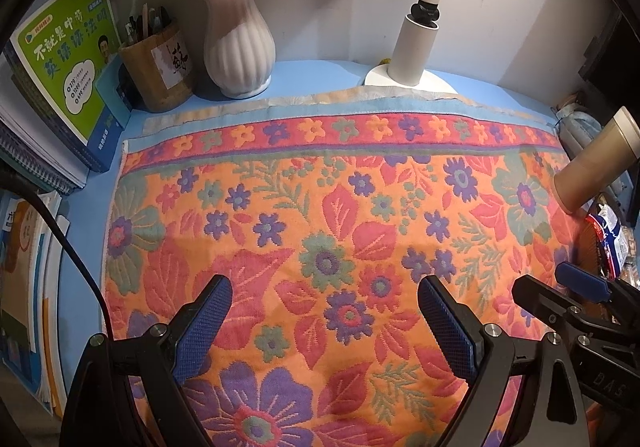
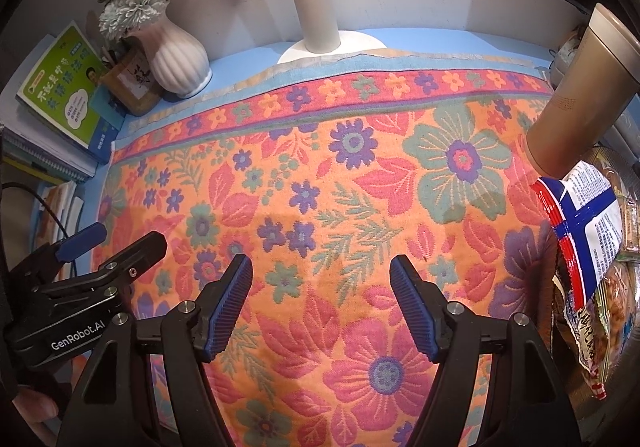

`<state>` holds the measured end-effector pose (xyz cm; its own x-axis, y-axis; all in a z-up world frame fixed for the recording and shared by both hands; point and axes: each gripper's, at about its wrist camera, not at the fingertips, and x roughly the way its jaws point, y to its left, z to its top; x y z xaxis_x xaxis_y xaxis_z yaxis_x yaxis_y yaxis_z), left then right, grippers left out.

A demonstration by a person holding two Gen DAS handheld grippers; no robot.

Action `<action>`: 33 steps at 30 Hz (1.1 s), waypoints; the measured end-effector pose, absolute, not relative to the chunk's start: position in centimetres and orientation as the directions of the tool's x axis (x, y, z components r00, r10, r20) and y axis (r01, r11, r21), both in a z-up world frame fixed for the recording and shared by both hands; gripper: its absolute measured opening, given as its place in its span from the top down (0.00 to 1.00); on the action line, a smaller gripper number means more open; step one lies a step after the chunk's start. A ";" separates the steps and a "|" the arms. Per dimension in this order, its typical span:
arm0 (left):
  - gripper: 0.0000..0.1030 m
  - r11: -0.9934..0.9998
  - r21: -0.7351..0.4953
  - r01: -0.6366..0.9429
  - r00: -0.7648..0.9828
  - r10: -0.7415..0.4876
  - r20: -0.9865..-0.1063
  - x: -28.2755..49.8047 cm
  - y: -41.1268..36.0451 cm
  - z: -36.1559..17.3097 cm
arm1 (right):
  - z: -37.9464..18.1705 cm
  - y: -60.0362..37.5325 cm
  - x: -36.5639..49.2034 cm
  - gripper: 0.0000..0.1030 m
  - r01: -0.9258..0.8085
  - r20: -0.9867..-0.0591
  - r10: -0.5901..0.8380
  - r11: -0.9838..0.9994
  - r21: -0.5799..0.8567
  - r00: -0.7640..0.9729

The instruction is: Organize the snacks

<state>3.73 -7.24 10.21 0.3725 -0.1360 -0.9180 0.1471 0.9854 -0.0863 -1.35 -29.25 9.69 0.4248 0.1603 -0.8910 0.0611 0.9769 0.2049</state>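
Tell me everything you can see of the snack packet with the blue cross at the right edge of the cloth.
The snack packet is a glossy plastic bag, white with a blue cross, red ribbed stripes along its left sealed edge and small print near the top. It looks sealed and full, and lies tilted at the right edge of the floral cloth, leaning on a pile of other clear-wrapped snacks. The tan cup stands just behind it. Neither gripper touches it; its right side is cut off from view.
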 end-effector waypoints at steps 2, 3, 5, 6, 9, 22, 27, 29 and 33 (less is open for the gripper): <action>0.10 0.985 -0.086 0.147 0.370 -0.135 -0.919 3.8 -7.2 10.1 | 9.6 -29.2 -1.3 0.31 0.064 -0.892 0.159 0.977 0.204 0.422; 0.10 0.985 -0.086 0.147 0.370 -0.135 -0.919 3.8 -7.1 10.1 | 9.5 -29.1 -1.3 0.31 0.064 -0.893 0.157 0.977 0.202 0.422; 0.10 0.986 -0.083 0.146 0.368 -0.132 -0.921 3.9 -7.1 9.9 | 9.4 -29.1 -1.3 0.31 0.064 -0.895 0.154 0.978 0.198 0.419; 0.10 0.986 -0.083 0.146 0.367 -0.132 -0.921 4.0 -7.0 9.9 | 9.3 -29.0 -1.2 0.31 0.065 -0.896 0.154 0.978 0.198 0.416; 0.10 0.986 -0.081 0.146 0.365 -0.129 -0.922 4.1 -6.9 9.8 | 9.0 -29.0 -1.1 0.31 0.069 -0.900 0.155 0.977 0.199 0.407; 0.10 0.985 -0.082 0.153 0.352 -0.132 -0.926 4.6 -7.3 9.2 | 8.3 -29.0 -0.5 0.31 0.077 -0.910 0.141 0.980 0.185 0.390; 0.10 0.984 -0.077 0.159 0.350 -0.129 -0.928 4.9 -7.6 8.7 | 7.8 -29.3 -0.2 0.31 0.077 -0.913 0.128 0.982 0.170 0.388; 0.10 0.984 -0.071 0.163 0.359 -0.126 -0.925 5.1 -7.6 8.2 | 7.4 -29.4 0.0 0.31 0.073 -0.909 0.107 0.986 0.148 0.402; 0.10 0.985 -0.048 0.166 0.364 -0.106 -0.925 5.7 -7.8 6.8 | 6.1 -29.5 0.4 0.31 0.075 -0.902 0.047 0.993 0.088 0.429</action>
